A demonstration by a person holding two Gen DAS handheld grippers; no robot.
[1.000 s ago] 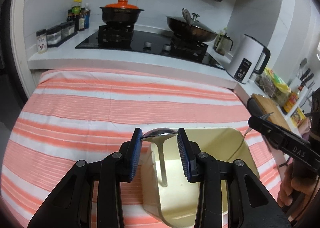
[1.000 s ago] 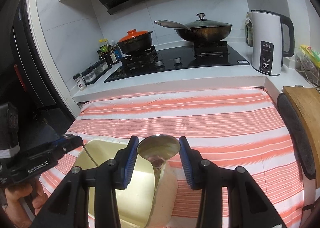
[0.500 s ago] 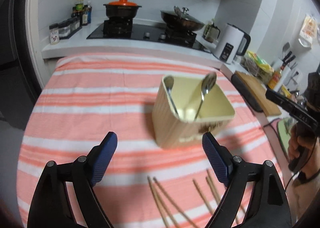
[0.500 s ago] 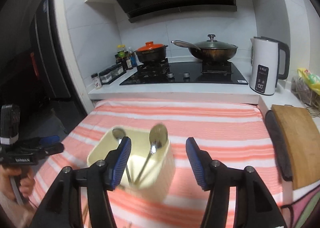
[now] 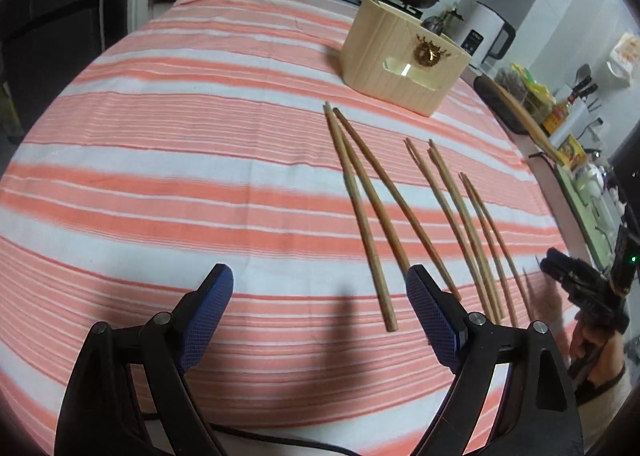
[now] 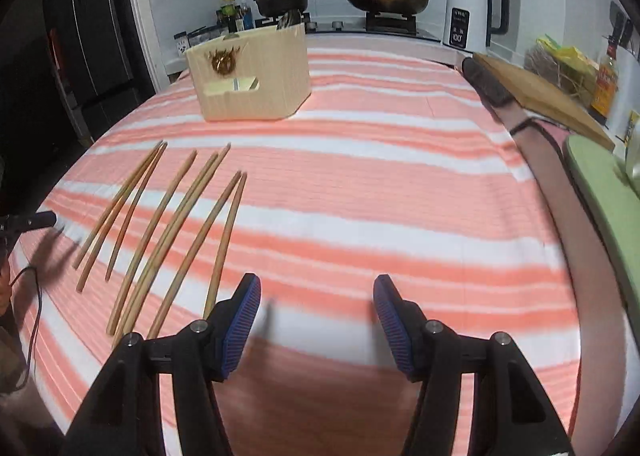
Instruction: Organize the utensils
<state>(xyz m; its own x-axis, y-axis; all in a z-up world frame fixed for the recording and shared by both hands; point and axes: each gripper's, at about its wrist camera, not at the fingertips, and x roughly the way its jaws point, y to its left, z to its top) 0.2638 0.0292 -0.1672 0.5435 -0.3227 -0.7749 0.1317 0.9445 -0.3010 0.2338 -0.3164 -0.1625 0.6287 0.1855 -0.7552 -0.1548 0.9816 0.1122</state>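
Several wooden chopsticks (image 5: pixel 360 196) (image 6: pixel 180 224) lie side by side on the striped cloth. Behind them stands a cream utensil holder (image 5: pixel 392 68) (image 6: pixel 248 76), with a spoon bowl (image 5: pixel 434 22) (image 6: pixel 290 18) showing above its rim. My left gripper (image 5: pixel 318 280) hovers open, low over the cloth. The near end of one chopstick lies on the cloth just inside its right finger. To the right of the chopsticks my right gripper (image 6: pixel 316 288) is open and empty. It also appears at the right edge of the left wrist view, as the right gripper (image 5: pixel 576 288) held in a hand.
The orange-and-white striped cloth (image 6: pixel 400 176) covers the table. Behind it are a stove with a wok (image 6: pixel 384 0) and an orange-lidded pot (image 6: pixel 282 0), and a white kettle (image 6: pixel 470 16). A wooden cutting board (image 6: pixel 536 92) and bottles line the right side. Dark cabinets stand on the left.
Both grippers opened and let go of the spoons, which now stand in the holder. Both hands then drew back and down to the chopsticks.
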